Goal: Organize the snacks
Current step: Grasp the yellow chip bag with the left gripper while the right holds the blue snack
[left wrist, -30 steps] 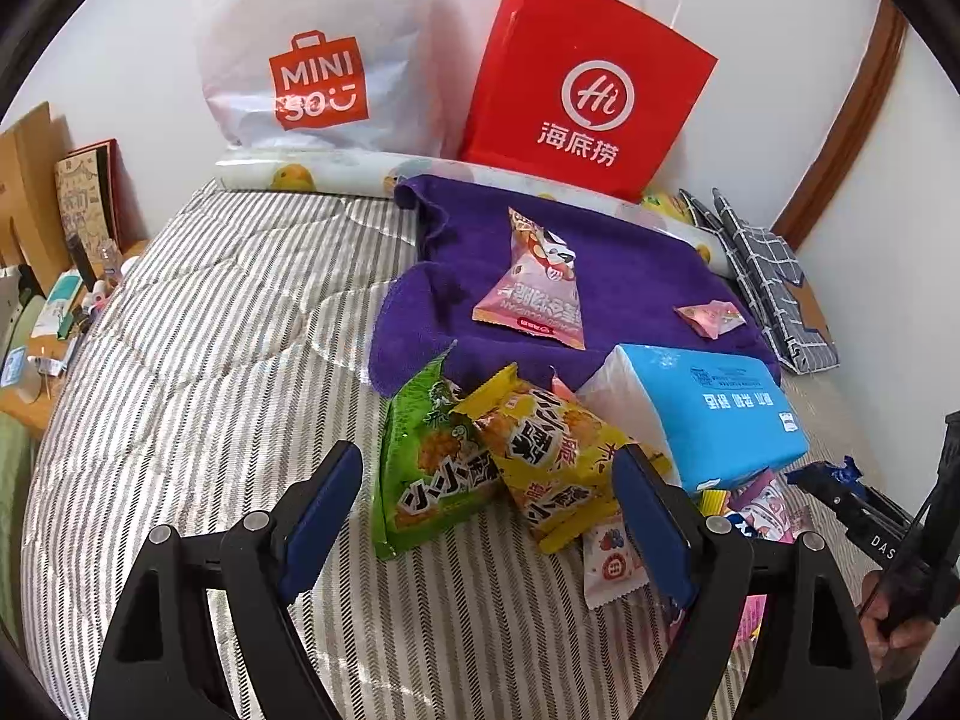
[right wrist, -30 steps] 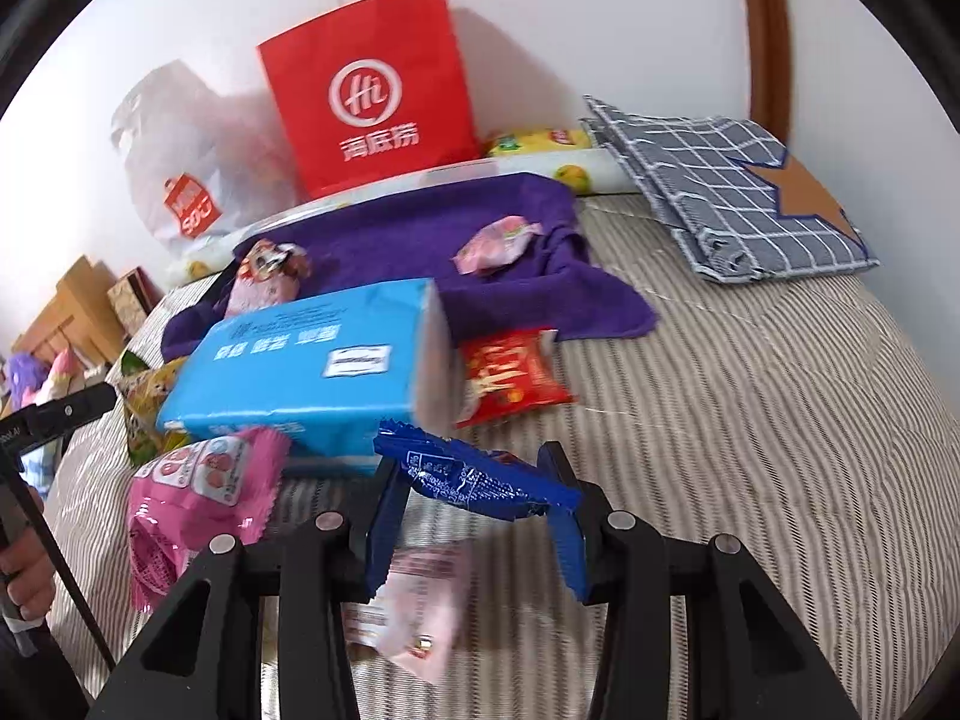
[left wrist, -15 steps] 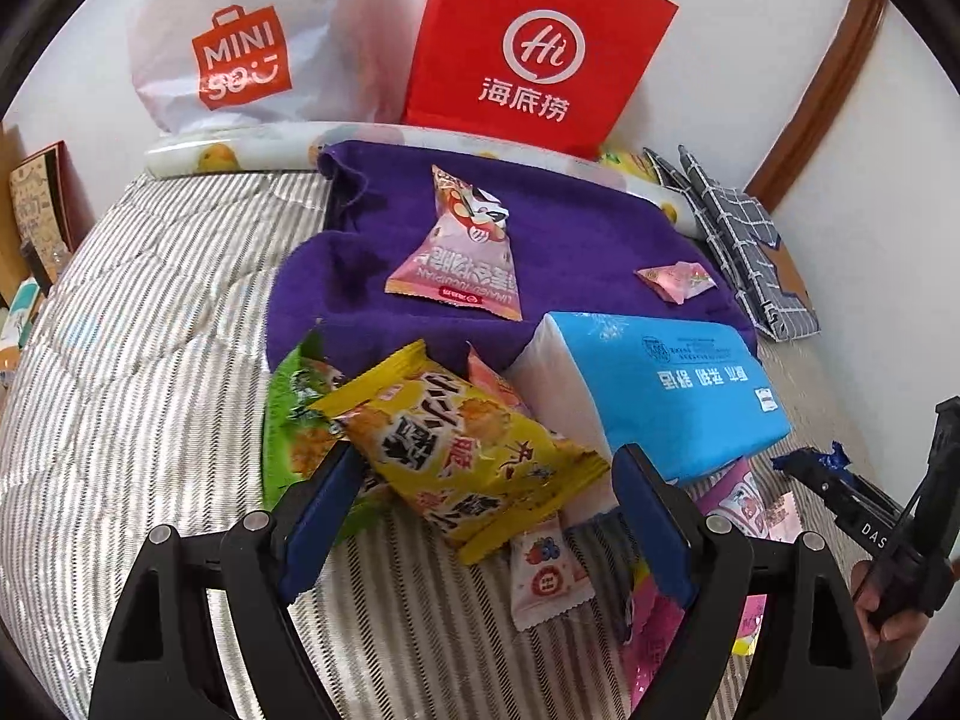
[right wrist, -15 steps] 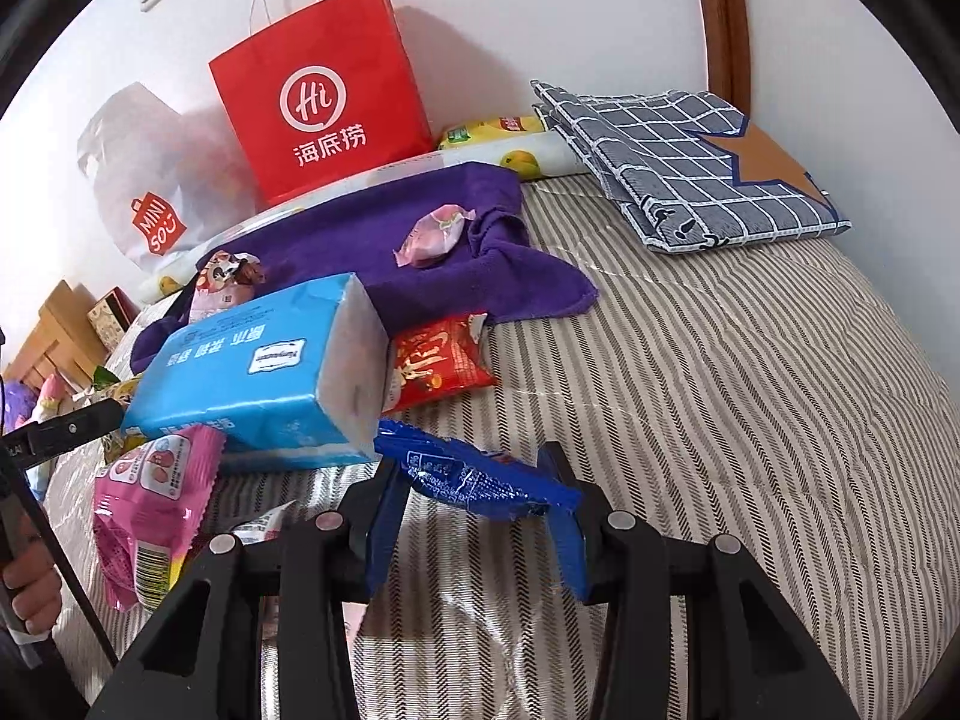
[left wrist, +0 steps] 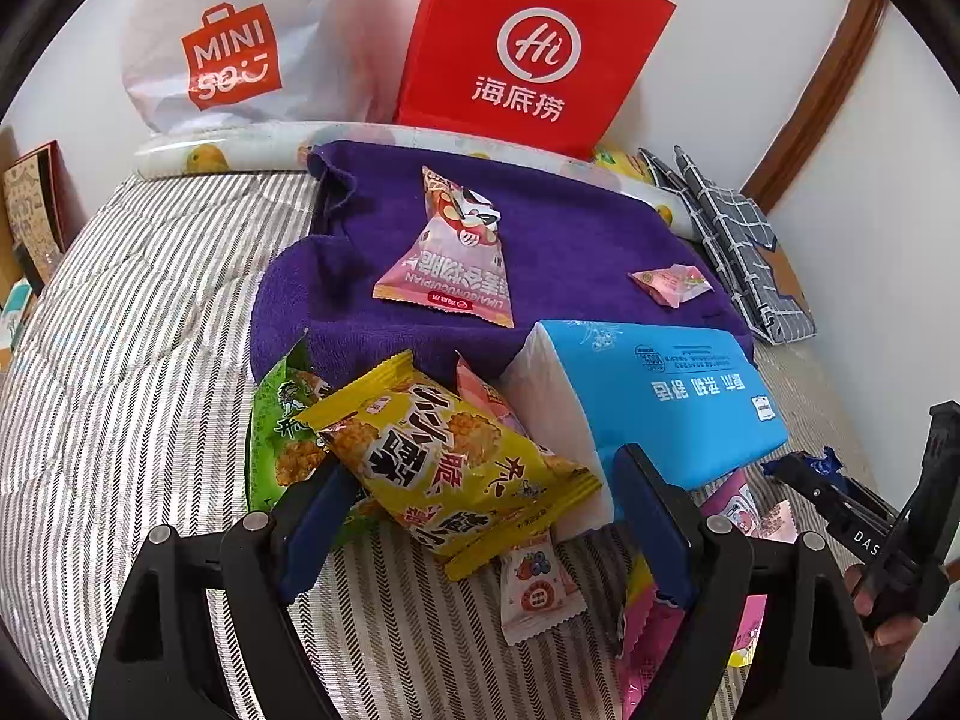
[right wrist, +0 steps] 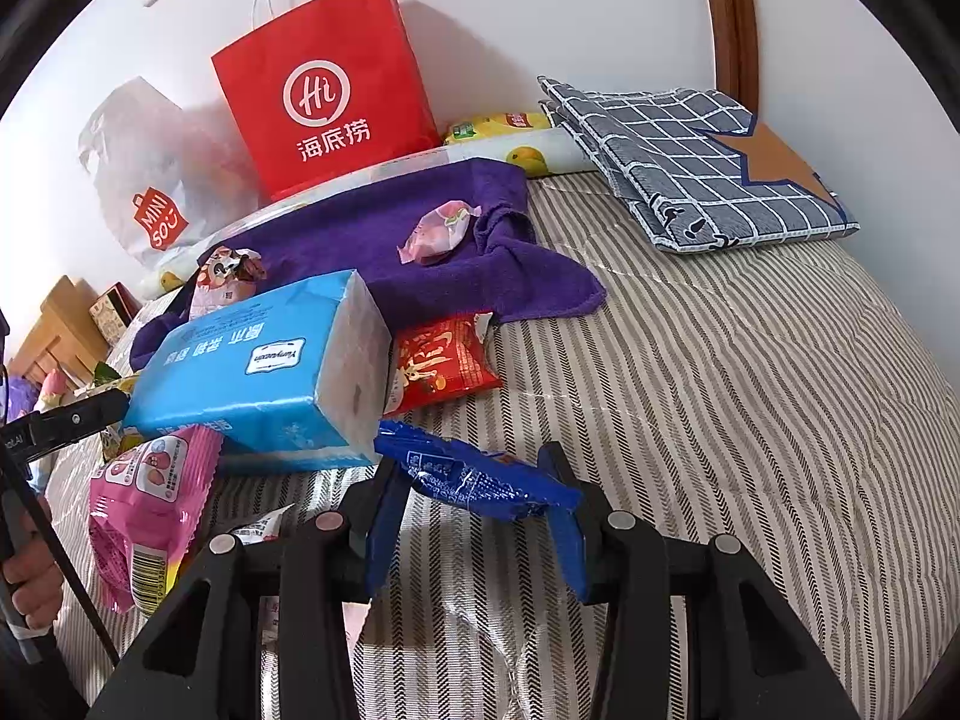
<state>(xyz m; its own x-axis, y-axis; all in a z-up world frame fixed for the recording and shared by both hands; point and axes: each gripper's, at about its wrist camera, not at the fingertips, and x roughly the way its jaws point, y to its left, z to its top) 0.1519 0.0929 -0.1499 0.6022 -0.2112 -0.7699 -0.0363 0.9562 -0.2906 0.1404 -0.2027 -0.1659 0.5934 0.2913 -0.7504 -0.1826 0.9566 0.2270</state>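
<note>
Currently, left gripper (left wrist: 480, 516): spread wide around the near yellow snack packet (left wrist: 447, 462), not pinched.
Right gripper (right wrist: 474, 501): blue snack wrapper (right wrist: 474, 474) is pinched.

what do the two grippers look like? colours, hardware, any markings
Both match: left gripper and right gripper have black triangular cut-out frames, silver pivot bolts and flat dark-blue finger pads. White lettering shows on the right gripper's body in the left wrist view, only partly readable. No cables or sleeves visible.

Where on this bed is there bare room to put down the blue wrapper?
Bare striped quilt lies right of the purple towel, below the checked cushion. Around the tissue pack and yellow packet, snacks crowd together.
</note>
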